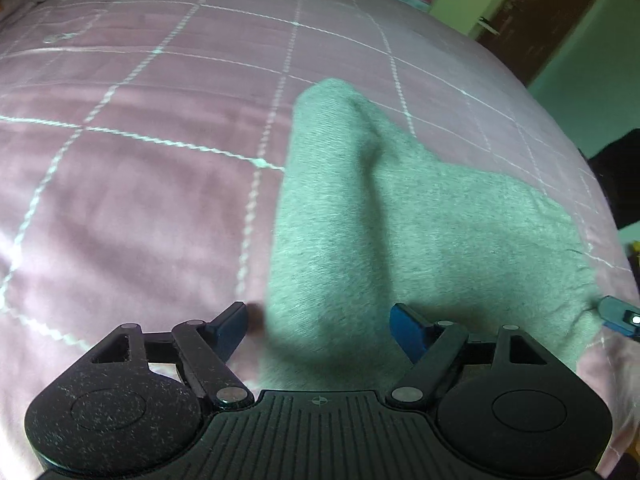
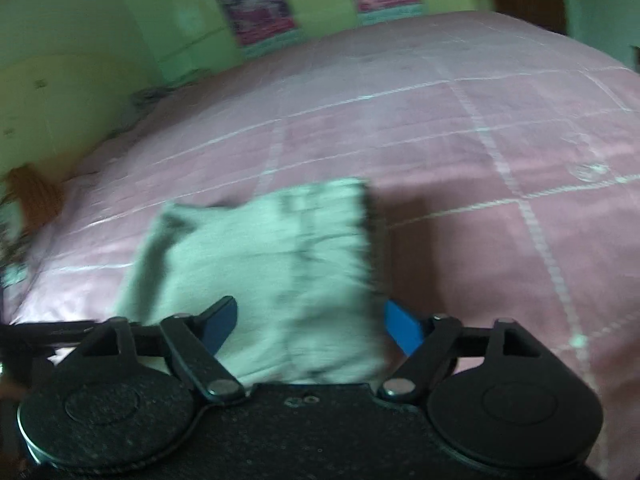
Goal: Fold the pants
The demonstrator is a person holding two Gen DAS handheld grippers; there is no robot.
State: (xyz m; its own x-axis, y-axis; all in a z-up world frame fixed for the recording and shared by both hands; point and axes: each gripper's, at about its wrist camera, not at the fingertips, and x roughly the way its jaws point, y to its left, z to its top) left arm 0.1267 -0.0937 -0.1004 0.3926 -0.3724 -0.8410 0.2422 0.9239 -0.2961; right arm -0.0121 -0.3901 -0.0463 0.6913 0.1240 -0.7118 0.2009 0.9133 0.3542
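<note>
Grey pants (image 1: 400,224) lie folded on a pink quilted bed (image 1: 140,200), with a raised crease running down the cloth. My left gripper (image 1: 318,320) is open, its blue fingers (image 1: 230,326) spread on either side of the near edge of the pants, holding nothing. In the right wrist view the pants (image 2: 272,264) show as a blurred folded bundle. My right gripper (image 2: 310,320) is open, with its blue fingers (image 2: 402,330) either side of the bundle's near edge. A blue fingertip of the right gripper (image 1: 620,316) shows at the pants' right edge in the left wrist view.
The bed (image 2: 500,240) has white stitched grid lines. Green walls with posters (image 2: 256,8) stand behind it. A brown door (image 1: 548,12) is at the far right. An orange-brown object (image 2: 34,196) lies at the bed's left edge.
</note>
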